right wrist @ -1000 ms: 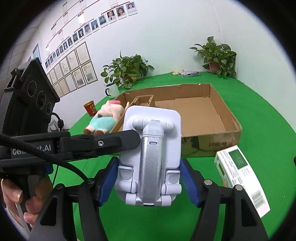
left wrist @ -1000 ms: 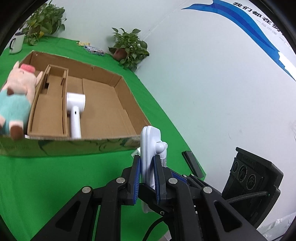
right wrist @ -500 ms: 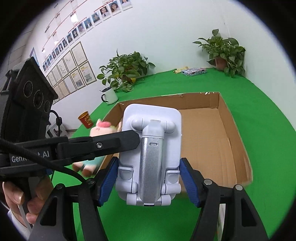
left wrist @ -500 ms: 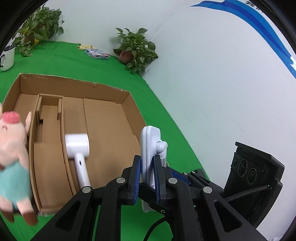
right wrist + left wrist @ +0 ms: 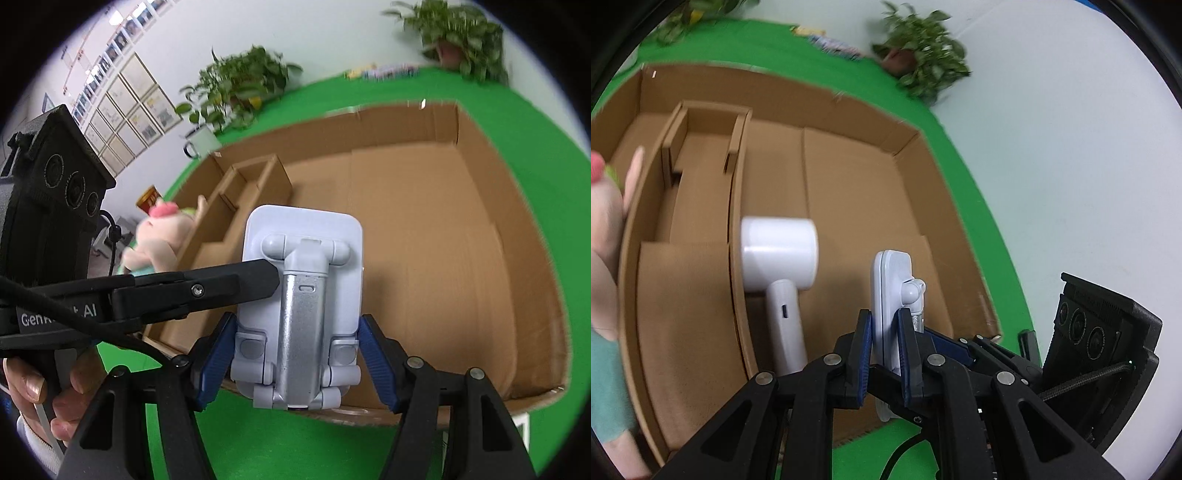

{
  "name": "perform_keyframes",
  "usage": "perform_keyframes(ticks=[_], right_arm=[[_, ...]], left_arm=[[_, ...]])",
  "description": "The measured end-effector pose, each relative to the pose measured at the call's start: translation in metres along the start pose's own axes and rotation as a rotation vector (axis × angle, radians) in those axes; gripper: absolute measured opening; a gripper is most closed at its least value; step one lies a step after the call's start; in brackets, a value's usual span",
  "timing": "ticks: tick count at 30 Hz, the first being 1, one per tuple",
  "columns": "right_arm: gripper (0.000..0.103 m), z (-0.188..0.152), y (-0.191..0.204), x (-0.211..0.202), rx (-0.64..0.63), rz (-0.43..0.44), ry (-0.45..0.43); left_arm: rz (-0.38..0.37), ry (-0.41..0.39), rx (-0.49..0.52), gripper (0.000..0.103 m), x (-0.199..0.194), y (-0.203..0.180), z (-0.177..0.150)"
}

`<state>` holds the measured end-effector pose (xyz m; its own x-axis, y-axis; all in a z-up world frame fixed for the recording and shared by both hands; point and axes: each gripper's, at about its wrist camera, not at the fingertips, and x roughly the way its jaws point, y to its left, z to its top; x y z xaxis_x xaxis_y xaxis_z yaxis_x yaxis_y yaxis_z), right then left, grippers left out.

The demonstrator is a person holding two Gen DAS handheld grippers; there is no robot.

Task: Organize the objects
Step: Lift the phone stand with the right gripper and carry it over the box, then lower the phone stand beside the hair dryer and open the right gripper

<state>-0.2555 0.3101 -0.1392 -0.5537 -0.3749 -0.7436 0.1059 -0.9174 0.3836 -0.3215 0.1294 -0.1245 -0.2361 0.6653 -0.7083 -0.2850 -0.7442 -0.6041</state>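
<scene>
My left gripper (image 5: pixel 884 347) is shut on the flat sides of a white folding phone stand (image 5: pixel 892 291). My right gripper (image 5: pixel 297 354) is shut on the same phone stand (image 5: pixel 301 310) across its width, blue pads on both edges. Both hold the stand in the air over the near edge of an open cardboard box (image 5: pixel 849 118), which also shows in the right wrist view (image 5: pixel 424 206). A white hair dryer (image 5: pixel 779 266) lies inside the box. A pink plush pig (image 5: pixel 159 229) in teal clothes leans on the box's left wall outside (image 5: pixel 605 236).
The box has a cardboard divider insert (image 5: pixel 705 147) on its left side. Green cloth covers the table (image 5: pixel 979 192). Potted plants (image 5: pixel 919 62) (image 5: pixel 240 88), a white mug (image 5: pixel 199 140) and a red cup (image 5: pixel 147 195) stand at the back. A white carton's corner (image 5: pixel 521 432) shows at lower right.
Both grippers have carried the phone stand forward and over the box. The box, hair dryer and pig now look closer and larger. The white carton has slid almost out of view.
</scene>
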Motion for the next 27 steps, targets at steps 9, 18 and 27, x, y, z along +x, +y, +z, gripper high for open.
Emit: perform_keyframes(ticks=[9, 18, 27], right_arm=[[0.066, 0.001, -0.009, 0.027, 0.016, -0.014, 0.125], [0.064, 0.001, -0.007, 0.032, 0.000, -0.048, 0.188], [0.047, -0.002, -0.008, 0.048, -0.026, -0.169, 0.218]], left_arm=[[0.037, 0.053, -0.060, 0.011, 0.018, 0.018, -0.001], [0.096, -0.015, -0.026, 0.015, -0.027, 0.011, -0.008], [0.241, -0.055, 0.023, 0.015, -0.059, 0.019, -0.039]])
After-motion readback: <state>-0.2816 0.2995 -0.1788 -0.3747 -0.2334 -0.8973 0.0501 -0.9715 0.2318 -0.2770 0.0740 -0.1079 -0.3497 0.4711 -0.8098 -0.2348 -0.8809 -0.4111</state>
